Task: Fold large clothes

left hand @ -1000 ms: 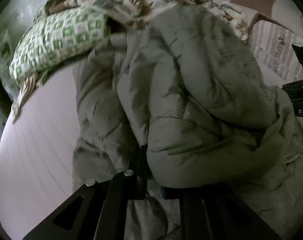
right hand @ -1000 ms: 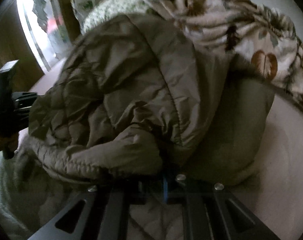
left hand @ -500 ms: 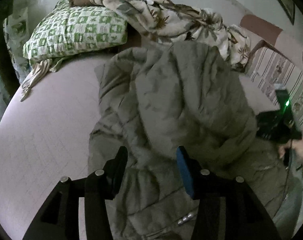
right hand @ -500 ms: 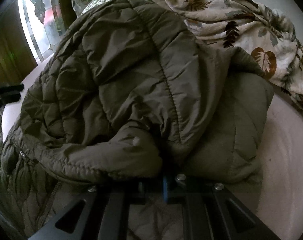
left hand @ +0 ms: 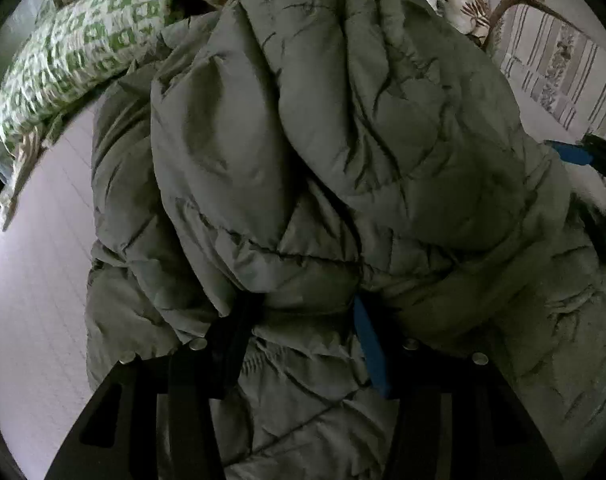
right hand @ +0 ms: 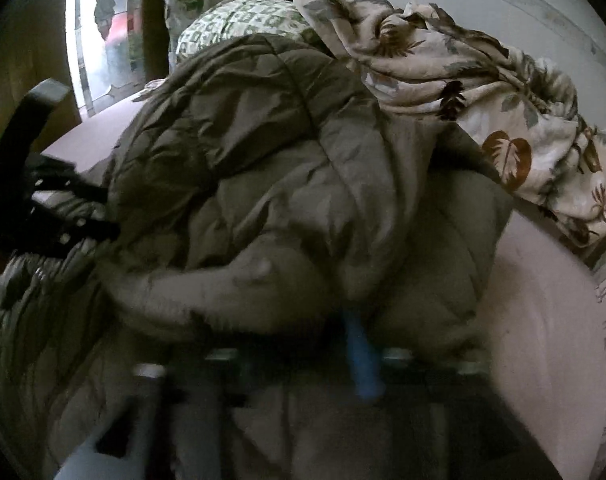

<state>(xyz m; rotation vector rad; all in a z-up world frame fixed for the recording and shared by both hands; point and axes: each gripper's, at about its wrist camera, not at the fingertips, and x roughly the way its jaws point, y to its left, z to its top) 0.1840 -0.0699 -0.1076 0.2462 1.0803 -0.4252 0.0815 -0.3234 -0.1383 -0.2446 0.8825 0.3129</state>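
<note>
Pale bedsheet (left hand: 35, 280) spreads under a puffy olive jacket (left hand: 343, 140), with a green checked pillow (left hand: 71, 52) behind it. From the left wrist, the left gripper (left hand: 303, 320) stands partly open, a roll of jacket bulging between its jaws; whether the pads press it I cannot tell. From the right wrist, blurred, the right gripper (right hand: 287, 344) has just been opening, jacket (right hand: 283, 184) padding lying between its jaws. A leaf-print blanket (right hand: 483, 100) lies beyond. One half looks doubled over; the bundle is lumpy, so further folding and flattening seem left.
</note>
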